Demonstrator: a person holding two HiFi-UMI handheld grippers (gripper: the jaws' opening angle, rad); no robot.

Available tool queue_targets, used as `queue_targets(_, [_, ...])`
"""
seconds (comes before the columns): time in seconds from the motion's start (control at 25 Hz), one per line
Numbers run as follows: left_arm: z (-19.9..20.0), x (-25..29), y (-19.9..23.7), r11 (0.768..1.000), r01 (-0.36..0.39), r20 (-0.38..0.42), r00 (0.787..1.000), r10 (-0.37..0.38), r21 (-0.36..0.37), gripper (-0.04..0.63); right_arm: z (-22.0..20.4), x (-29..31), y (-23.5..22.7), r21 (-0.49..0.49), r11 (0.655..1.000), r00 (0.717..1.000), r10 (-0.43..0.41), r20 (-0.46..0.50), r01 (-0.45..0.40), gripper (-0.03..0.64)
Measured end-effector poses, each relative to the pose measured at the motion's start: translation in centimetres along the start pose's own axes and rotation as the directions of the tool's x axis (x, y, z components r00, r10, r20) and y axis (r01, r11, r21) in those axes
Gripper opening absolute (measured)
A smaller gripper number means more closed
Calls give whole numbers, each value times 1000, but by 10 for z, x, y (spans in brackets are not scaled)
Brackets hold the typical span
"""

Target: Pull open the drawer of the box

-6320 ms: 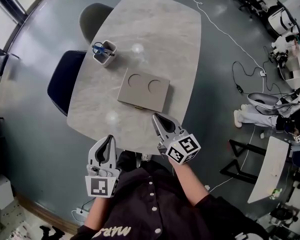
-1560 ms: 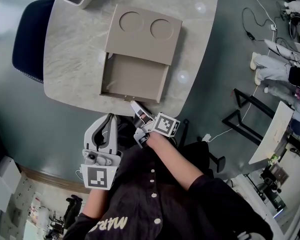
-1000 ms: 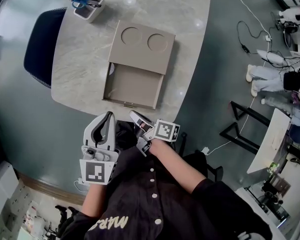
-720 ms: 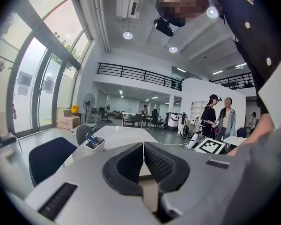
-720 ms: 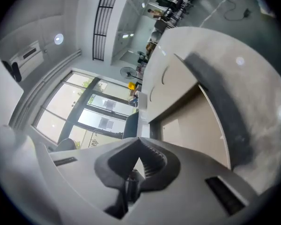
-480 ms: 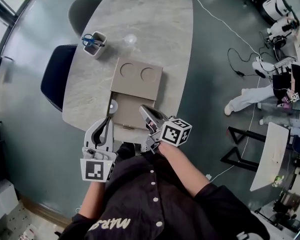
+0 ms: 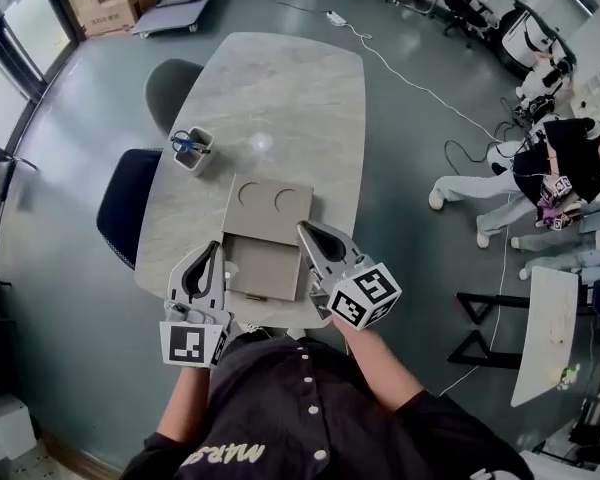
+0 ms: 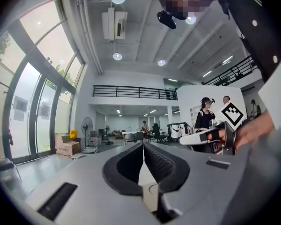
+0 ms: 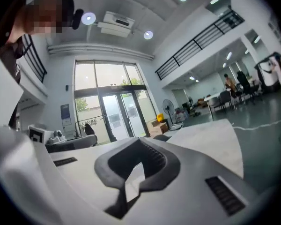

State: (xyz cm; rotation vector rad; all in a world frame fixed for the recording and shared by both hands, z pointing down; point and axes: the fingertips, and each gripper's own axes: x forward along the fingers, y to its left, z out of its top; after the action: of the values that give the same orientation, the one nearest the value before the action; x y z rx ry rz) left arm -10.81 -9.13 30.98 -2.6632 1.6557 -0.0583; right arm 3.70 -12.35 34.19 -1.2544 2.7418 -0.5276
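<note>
A flat tan box [image 7: 271,205] with two round recesses on top lies on the marble table [image 7: 290,98]. Its drawer [image 7: 261,268] stands pulled out toward the table's near edge, and it looks empty inside. My right gripper [image 7: 303,227] hovers over the drawer's right side, jaws shut on nothing. My left gripper [image 7: 214,248] is at the drawer's left, also shut and empty. In the left gripper view the left gripper [image 8: 143,144] has its tips pressed together. The right gripper view shows the right gripper [image 9: 140,139] the same.
A white cup [image 7: 192,151] with blue-handled scissors stands on the table left of the box. A dark blue chair [image 7: 128,203] and a grey chair [image 7: 170,86] sit along the left side. Cables [image 7: 450,118] and seated people [image 7: 540,168] are on the floor to the right.
The drawer, shut 6.3 s ago, now stands open. My right gripper has left the drawer's front edge and moved over its right side. The head view has drawn back from the table.
</note>
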Motion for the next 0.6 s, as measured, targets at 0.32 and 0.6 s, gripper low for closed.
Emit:
queue_targets(0.32, [34,11,4,1000,-7,77,997,4,29,17,71,-29,-1,-218,971,980,-59,189,101,-3])
queue_targets(0.6, [41,15,3,999,-20,90,996,17,33,17,81,-43,-2,-267,954,972,-73,224,133,-3])
